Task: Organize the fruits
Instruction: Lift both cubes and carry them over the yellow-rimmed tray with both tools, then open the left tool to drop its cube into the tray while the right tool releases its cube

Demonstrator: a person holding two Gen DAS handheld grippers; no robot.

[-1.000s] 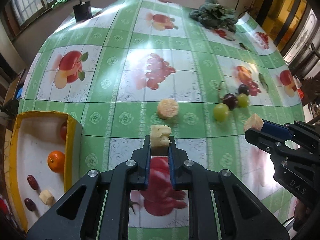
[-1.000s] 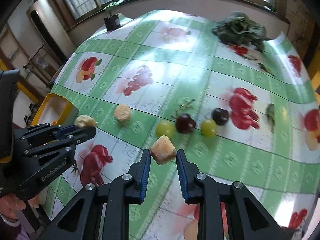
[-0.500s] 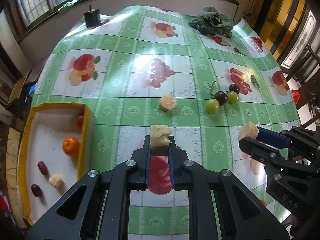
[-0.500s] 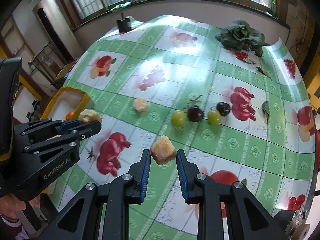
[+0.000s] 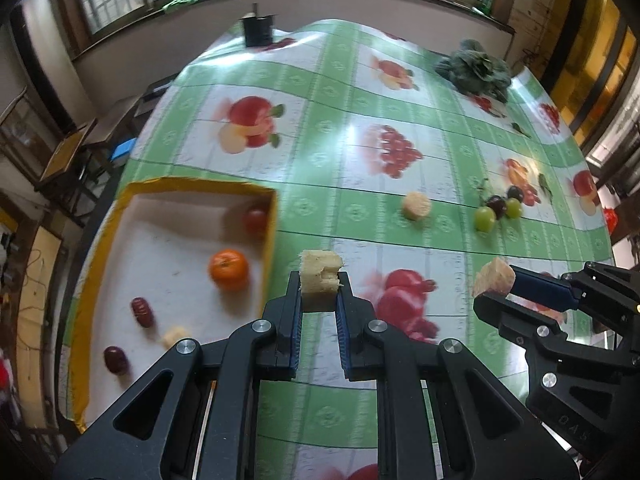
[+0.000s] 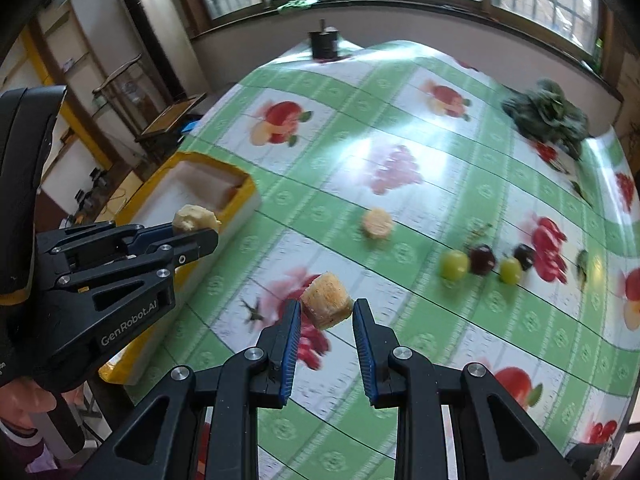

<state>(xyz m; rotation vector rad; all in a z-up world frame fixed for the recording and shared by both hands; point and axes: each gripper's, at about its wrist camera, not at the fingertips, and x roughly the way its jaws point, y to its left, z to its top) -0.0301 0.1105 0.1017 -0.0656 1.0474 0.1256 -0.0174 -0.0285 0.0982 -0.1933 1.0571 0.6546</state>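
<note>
My left gripper [image 5: 319, 290] is shut on a pale fruit chunk [image 5: 320, 276], held above the table just right of the yellow-rimmed tray [image 5: 272, 220]. The tray holds an orange [image 5: 228, 269], a small red fruit [image 5: 256, 220], two dark red dates [image 5: 142, 312] and a pale chunk [image 5: 176, 336]. My right gripper [image 6: 325, 312] is shut on a tan fruit cube [image 6: 326, 299], also above the table; it also shows in the left wrist view [image 5: 494, 286]. A round pale slice [image 5: 416, 206], green grapes [image 5: 485, 218] and dark grapes [image 5: 497, 204] lie on the cloth.
The table wears a green-and-white fruit-print cloth [image 5: 360, 92]. A leafy green vegetable [image 5: 474, 68] lies at the far right and a dark pot [image 5: 258, 30] at the far edge. Chairs and furniture stand left of the table.
Both grippers have lifted and swung left with their chunks held. The tray has come nearer to the left gripper. The grapes and the slice have not moved.
</note>
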